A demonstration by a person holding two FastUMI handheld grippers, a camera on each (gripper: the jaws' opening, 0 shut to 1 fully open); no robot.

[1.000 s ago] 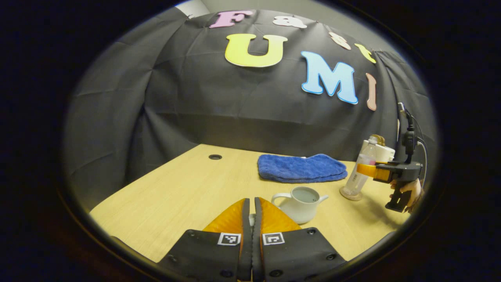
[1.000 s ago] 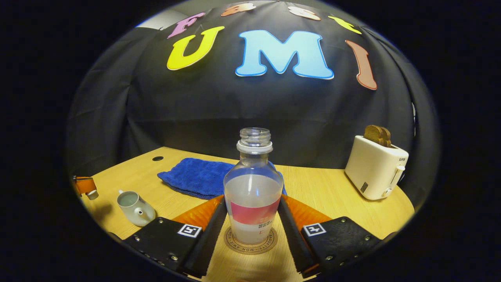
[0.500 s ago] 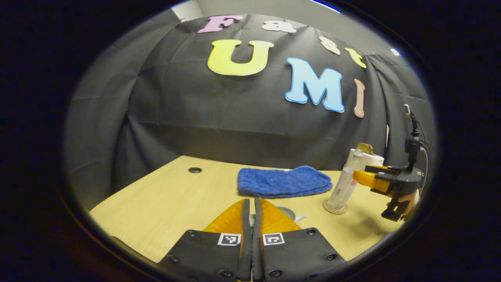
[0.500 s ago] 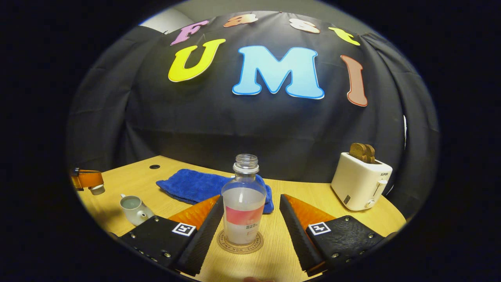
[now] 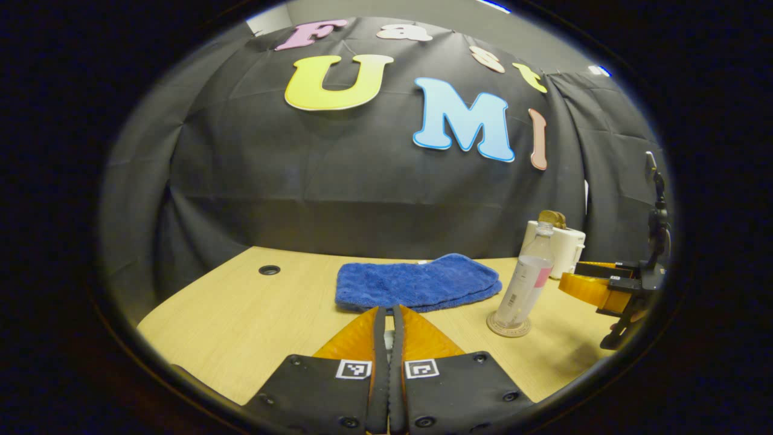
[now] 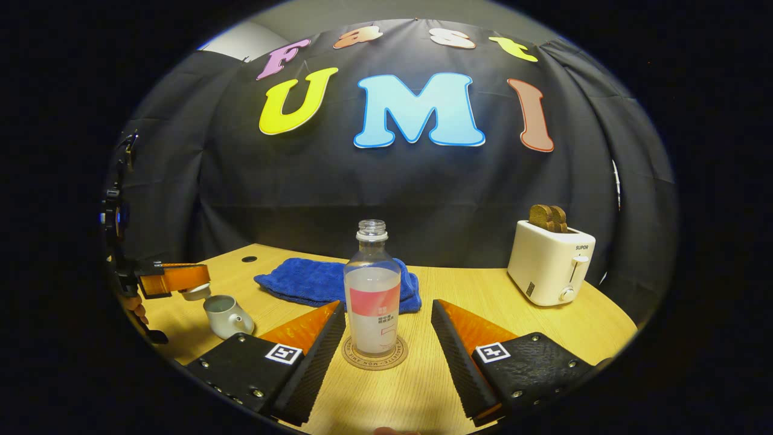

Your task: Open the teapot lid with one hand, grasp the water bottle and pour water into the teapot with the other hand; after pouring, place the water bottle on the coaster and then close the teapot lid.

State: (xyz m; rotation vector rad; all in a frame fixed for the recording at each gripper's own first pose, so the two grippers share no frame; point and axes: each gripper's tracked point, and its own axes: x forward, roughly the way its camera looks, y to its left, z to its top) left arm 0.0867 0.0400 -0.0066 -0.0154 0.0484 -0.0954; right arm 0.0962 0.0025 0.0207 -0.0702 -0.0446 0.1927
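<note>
On its coaster (image 6: 375,357) (claws apart) stands the water bottle (image 6: 372,290).

In the left gripper view, the left tool (image 5: 389,320) hides the teapot and most of the lid (image 5: 388,339) pinched between its fingers. The bottle (image 5: 524,283) covers part of the toaster (image 5: 564,248). In the right gripper view, the bottle's (image 6: 372,291) label print is too small to tell.

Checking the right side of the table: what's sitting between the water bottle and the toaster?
Nothing; in the right gripper view, bare table runs from the water bottle to the toaster.
</note>
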